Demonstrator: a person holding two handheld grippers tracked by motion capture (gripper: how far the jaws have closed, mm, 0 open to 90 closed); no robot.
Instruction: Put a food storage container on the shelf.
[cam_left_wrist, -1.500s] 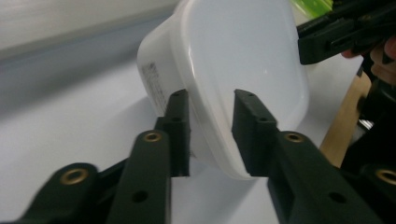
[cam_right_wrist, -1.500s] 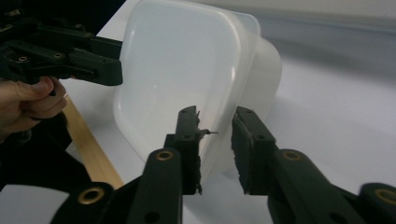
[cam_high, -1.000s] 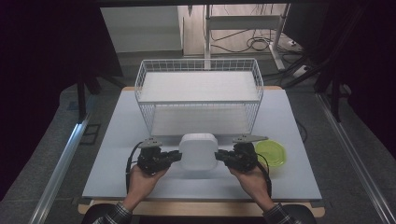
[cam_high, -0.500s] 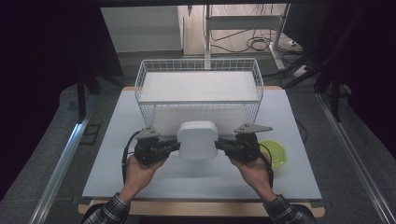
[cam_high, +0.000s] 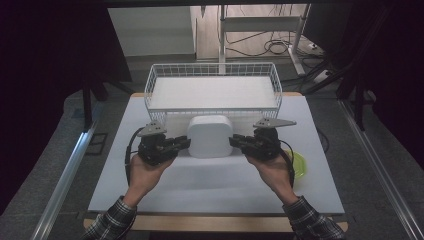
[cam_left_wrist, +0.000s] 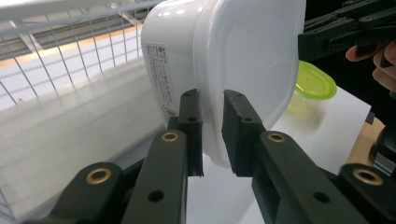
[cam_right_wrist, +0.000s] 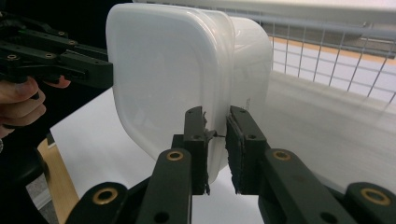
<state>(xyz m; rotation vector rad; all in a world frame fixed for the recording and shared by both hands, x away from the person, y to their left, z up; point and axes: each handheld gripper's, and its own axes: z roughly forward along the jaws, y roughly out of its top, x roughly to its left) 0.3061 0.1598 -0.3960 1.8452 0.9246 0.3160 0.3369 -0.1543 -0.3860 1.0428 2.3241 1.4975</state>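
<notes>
Each claw is nearly shut, its 2 jaws pinched on the protruding lid rim of the white lidded container (cam_high: 210, 136). The left claw (cam_left_wrist: 212, 133) bites the rim on one side, the right claw (cam_right_wrist: 216, 140) on the opposite side, and between them the container hangs clear of the bench (cam_high: 150, 190), just in front of the white wire basket (cam_high: 214, 70). Seen from above, its lid faces up and its far edge is close to the basket's near wall.

The grip is the weak point. Both claws appear to hold only a thin plastic lip, not the body, so the whole weight likely rides on 2 small pinch points. If 1 hand rises faster than the other, or the 2 hands drift apart, the lip could slide out of a jaw and the container would swing or drop onto the bench. If the lid is only pressed on, pulling on its rim could also pop it loose and let the tub fall away.

The basket adds a second risk. Its top rim stands close ahead, so carrying the container forward too low would likely knock it against the wire and twist it in the jaws. The green-lidded tub (cam_high: 298, 163) near the right hand is well clear and poses little hazard.
</notes>
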